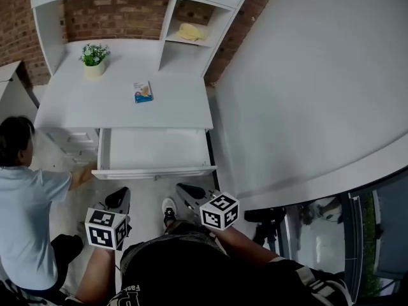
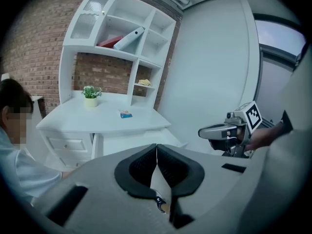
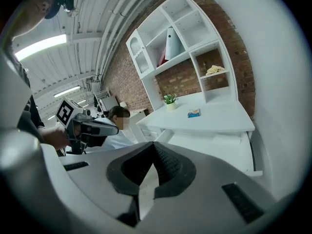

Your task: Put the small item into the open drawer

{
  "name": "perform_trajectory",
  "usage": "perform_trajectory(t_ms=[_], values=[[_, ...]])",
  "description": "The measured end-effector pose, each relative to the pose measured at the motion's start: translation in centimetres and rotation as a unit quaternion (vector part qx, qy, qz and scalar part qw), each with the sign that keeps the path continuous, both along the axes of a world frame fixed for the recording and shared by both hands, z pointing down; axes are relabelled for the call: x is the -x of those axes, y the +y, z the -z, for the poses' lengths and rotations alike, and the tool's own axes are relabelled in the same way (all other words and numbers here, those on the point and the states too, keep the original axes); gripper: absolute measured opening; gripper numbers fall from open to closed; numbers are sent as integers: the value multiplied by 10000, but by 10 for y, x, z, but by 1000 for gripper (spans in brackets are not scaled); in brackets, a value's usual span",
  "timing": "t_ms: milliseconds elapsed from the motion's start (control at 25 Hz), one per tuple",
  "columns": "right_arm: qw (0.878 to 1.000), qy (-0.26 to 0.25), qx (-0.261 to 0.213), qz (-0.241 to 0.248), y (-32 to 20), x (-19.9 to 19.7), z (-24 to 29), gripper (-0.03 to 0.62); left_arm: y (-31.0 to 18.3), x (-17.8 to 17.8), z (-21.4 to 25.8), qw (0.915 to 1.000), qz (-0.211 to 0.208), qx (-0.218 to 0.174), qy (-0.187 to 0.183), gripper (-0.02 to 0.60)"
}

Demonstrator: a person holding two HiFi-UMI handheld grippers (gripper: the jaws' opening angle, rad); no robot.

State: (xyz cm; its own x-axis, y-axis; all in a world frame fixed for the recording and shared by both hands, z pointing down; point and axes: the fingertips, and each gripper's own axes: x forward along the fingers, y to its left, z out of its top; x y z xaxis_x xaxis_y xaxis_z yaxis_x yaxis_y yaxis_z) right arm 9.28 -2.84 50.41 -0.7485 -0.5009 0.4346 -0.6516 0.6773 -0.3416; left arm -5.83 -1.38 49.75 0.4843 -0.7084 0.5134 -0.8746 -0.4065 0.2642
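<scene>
The small item, a blue and orange packet (image 1: 143,92) (image 2: 126,114) (image 3: 194,113), lies flat on the white desk top (image 1: 172,101). Below the desk's front edge the white drawer (image 1: 153,170) (image 2: 127,141) (image 3: 214,147) stands pulled out with nothing visible in it. My left gripper (image 1: 119,199) (image 2: 156,147) and my right gripper (image 1: 190,193) (image 3: 154,145) hover low in front of the drawer, well short of the packet. Both are shut with nothing between the pads. Each gripper shows in the other's view, the right gripper (image 2: 214,130) and the left gripper (image 3: 97,127).
A person in a light blue shirt (image 1: 25,215) crouches at the left, a hand (image 1: 83,174) at the drawer's left front corner. A potted plant (image 1: 94,59) stands at the desk's back left. Shelves hold a yellow thing (image 1: 191,32). A white wall (image 1: 306,75) runs along the right.
</scene>
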Motion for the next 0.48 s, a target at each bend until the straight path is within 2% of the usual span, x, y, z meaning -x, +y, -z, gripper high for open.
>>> perform_trajectory(t_ms=[480], values=[[9992, -114, 68, 376, -110, -32, 2, 3, -102, -31, 5, 9991, 391, 46, -171, 18]])
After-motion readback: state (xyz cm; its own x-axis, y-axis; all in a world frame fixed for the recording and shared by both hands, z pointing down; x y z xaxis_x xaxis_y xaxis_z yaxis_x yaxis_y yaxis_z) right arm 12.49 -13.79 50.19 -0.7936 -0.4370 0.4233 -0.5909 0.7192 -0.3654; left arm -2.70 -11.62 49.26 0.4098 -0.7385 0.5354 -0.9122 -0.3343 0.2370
